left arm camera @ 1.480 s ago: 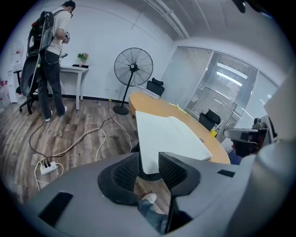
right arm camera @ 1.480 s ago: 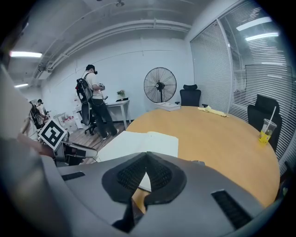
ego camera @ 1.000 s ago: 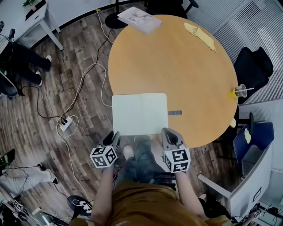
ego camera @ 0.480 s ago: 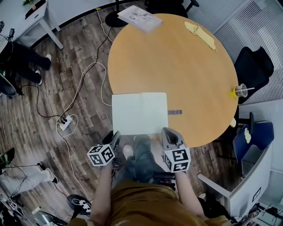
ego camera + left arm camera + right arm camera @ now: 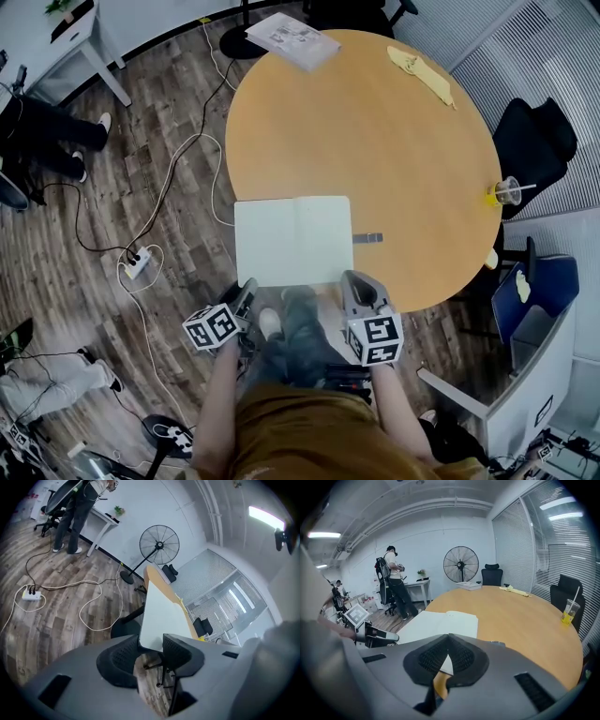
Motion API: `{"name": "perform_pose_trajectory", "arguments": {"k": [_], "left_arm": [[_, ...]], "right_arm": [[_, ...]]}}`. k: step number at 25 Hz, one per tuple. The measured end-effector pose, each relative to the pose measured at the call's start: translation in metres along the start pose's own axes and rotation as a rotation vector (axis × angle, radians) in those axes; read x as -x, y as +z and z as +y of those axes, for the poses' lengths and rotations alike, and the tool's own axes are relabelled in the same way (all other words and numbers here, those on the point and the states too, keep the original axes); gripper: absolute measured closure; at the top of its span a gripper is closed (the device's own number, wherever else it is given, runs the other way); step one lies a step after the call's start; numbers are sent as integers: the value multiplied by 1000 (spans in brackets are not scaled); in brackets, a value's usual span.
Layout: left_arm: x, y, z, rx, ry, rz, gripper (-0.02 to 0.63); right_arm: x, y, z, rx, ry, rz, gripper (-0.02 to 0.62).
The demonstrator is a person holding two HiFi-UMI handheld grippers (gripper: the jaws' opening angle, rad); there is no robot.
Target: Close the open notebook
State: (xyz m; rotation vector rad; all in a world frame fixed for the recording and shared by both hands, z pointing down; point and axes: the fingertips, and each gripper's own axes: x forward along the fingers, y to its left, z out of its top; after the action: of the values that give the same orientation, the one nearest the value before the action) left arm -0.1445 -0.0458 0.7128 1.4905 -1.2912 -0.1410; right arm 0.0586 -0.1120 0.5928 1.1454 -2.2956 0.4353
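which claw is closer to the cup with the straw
Right. The right claw sits by the table's near edge, down-left of the cup; the left claw is further left, off the table.

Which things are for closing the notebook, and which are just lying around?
For the job:
open notebook
left gripper, jaws just opening, nothing between
right gripper, shut

Just lying about:
paper stack
yellow cloth
plastic cup
small grey object

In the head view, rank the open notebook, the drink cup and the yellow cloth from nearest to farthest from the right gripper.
1. open notebook, just ahead of the right gripper.
2. drink cup, table's right edge.
3. yellow cloth, far side.
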Motion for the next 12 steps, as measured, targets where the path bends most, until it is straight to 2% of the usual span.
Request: {"name": "perform_pose_trajectory", "arguments": {"k": [3, 12], "left_arm": [[-1, 0, -1, 18, -13, 2, 433], [3, 4, -2, 5, -14, -2, 450]], "right_arm": [[2, 1, -1, 1, -6, -2, 583], [10, 4, -4, 2, -26, -14, 583]]}}
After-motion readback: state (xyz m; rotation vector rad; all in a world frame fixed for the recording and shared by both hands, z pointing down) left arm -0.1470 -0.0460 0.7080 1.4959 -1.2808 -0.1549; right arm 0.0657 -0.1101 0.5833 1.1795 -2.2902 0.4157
